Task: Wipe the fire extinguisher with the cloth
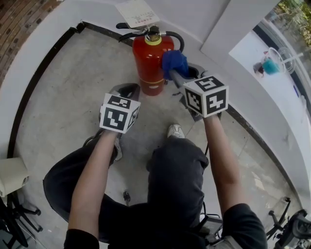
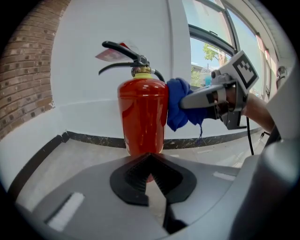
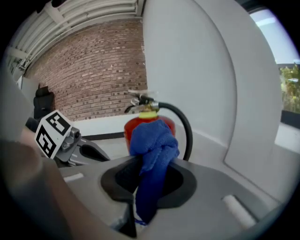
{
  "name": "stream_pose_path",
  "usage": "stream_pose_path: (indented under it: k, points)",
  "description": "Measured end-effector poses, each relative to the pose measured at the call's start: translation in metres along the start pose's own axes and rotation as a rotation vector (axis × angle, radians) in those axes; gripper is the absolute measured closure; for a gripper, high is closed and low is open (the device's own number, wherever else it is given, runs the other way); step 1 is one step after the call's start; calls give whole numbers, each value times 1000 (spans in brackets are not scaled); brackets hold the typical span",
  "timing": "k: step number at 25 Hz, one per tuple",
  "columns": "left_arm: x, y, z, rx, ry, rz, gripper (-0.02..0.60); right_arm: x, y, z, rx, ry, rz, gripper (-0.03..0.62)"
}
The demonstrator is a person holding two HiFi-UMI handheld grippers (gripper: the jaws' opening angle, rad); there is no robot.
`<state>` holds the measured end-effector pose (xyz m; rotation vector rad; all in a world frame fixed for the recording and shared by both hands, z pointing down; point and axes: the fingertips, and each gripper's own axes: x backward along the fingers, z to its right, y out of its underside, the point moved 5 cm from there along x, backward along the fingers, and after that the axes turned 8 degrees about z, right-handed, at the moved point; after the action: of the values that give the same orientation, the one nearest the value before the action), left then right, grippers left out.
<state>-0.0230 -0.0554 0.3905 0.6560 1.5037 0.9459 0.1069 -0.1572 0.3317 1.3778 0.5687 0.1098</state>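
Observation:
A red fire extinguisher point(image 1: 150, 63) with a yellow collar, black handle and black hose stands on the floor against the white wall. My right gripper point(image 1: 172, 73) is shut on a bunched blue cloth point(image 1: 175, 62), which lies against the cylinder's upper right side. From the left gripper view the cloth point(image 2: 179, 107) meets the extinguisher point(image 2: 143, 117) just below its shoulder. In the right gripper view the cloth point(image 3: 152, 150) hides most of the red body point(image 3: 132, 125). My left gripper point(image 1: 130, 88) is shut and empty, low in front of the extinguisher's base, apart from it.
A black skirting strip point(image 1: 43, 73) runs along the curved white wall, with a paper notice point(image 1: 137, 12) above the extinguisher. A brick wall point(image 3: 89, 65) is to the left, a window point(image 2: 211, 56) to the right. The person's knees and a shoe point(image 1: 175, 130) are close behind.

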Motion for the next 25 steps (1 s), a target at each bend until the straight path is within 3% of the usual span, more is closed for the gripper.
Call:
stream_pose_path:
  k: [6,13,25]
  points:
    - [-22,14,7,9,20,-68,577,-33,76,-8,-110,-41,-110,523]
    - [-43,37,12,2,49,-140,577,-55,137,9,-193,-32,-208,523]
    - [-85,77,16,61,95,-228,577,-93,237,25,-290,-41,-424,523]
